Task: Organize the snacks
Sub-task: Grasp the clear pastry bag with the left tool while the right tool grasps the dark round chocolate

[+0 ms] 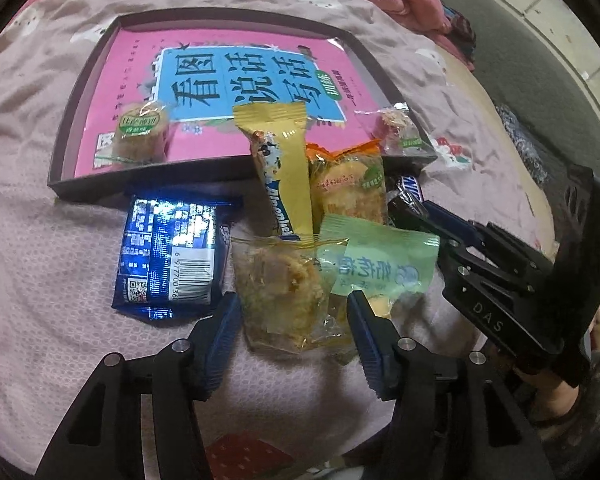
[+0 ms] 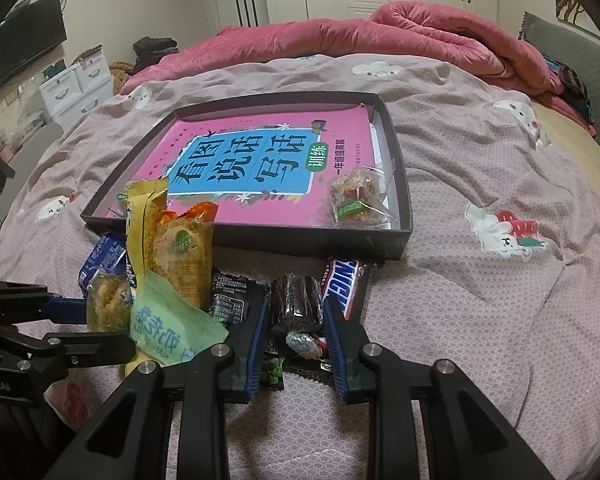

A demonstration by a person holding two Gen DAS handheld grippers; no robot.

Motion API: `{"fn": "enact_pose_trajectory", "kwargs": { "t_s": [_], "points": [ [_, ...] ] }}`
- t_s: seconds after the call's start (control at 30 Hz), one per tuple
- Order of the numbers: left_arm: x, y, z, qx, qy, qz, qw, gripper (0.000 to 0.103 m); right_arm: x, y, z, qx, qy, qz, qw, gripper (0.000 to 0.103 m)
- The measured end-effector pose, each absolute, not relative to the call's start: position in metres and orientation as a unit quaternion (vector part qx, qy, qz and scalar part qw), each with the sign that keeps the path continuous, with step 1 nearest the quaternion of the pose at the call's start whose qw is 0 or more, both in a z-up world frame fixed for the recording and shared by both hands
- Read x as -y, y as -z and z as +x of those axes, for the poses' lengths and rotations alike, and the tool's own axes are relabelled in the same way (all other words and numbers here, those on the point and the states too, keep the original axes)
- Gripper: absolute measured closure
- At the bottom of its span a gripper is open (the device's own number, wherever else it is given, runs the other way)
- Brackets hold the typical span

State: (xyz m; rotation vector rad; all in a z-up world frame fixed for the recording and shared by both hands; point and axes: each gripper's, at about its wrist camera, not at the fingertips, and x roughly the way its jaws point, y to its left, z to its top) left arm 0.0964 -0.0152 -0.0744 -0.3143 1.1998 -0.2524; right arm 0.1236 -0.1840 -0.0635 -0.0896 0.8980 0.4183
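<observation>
A dark shallow box (image 1: 148, 184) (image 2: 404, 184) lined with a pink book lies on the bed, with two clear-wrapped pastries (image 1: 142, 136) (image 2: 354, 200) inside. Loose snacks lie in front of it: a blue packet (image 1: 172, 256), a yellow packet (image 1: 284, 168), an orange packet (image 1: 350, 188), a light green packet (image 1: 380, 264) and a Snickers bar (image 2: 346, 284). My left gripper (image 1: 292, 316) is open around a clear-wrapped flaky pastry (image 1: 280, 288). My right gripper (image 2: 296, 320) is open around a dark wrapped roll (image 2: 296, 300).
The bed has a mauve patterned cover (image 2: 480, 300). A rolled pink quilt (image 2: 420, 36) lies behind the box. A black snack packet (image 2: 232, 300) lies left of the dark roll. Wardrobes and drawers stand beyond the bed.
</observation>
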Motion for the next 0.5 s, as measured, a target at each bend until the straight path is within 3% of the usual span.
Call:
{"fn": "enact_pose_trajectory", "kwargs": {
  "t_s": [0.13,0.23,0.5],
  "points": [
    [0.0144,0.0742,0.0968,-0.558,0.121,-0.154,0.806,0.049,0.1845,0.0627,0.1231,-0.429,-0.199,-0.041,0.88,0.075],
    [0.0125,0.0721,0.0954,-0.554,0.125,-0.159,0.808,0.061,0.1855,0.0613,0.1224,-0.428,-0.198,-0.038,0.881,0.075],
    [0.0074,0.0662,0.0923,-0.542,0.131,-0.164,0.813,0.063,0.1935,0.0551,0.121,-0.419,-0.192,-0.022,0.887,0.075]
  ]
}}
